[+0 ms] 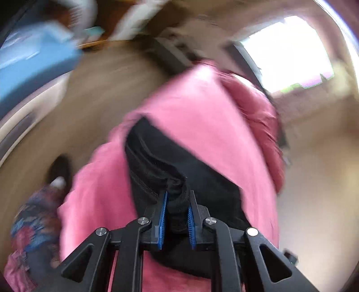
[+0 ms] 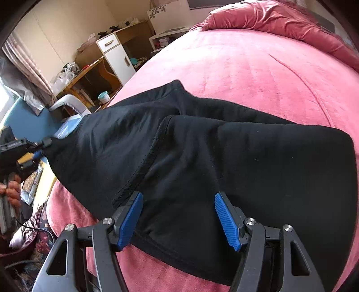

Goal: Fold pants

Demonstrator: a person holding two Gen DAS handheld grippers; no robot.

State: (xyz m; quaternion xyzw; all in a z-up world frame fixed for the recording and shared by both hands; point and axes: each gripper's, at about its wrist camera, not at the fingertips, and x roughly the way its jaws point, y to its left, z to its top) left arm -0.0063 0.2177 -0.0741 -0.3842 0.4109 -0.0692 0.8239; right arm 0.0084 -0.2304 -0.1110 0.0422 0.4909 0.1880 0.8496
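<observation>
Black pants (image 2: pixel 202 157) lie across a pink bed cover (image 2: pixel 246 67), one layer folded over another. My right gripper (image 2: pixel 179 204) hovers low over the near part of the pants. It is open, its blue pads (image 2: pixel 132 215) wide apart and not pressing the cloth. At the far left, my left gripper (image 2: pixel 44 143) pinches one end of the pants and lifts it off the bed. The blurred left wrist view shows that gripper (image 1: pixel 178 200) shut on a bunch of the black pants (image 1: pixel 157 161), with the pink cover (image 1: pixel 190 107) behind.
A bunched pink quilt (image 2: pixel 280 20) lies at the bed's far end. Beyond the bed's left edge stand a white cabinet (image 2: pixel 119 56) and a cluttered wooden desk (image 2: pixel 89 74). A person's hand (image 2: pixel 11 191) holds the left gripper. Floral fabric (image 1: pixel 33 224) lies low on the left.
</observation>
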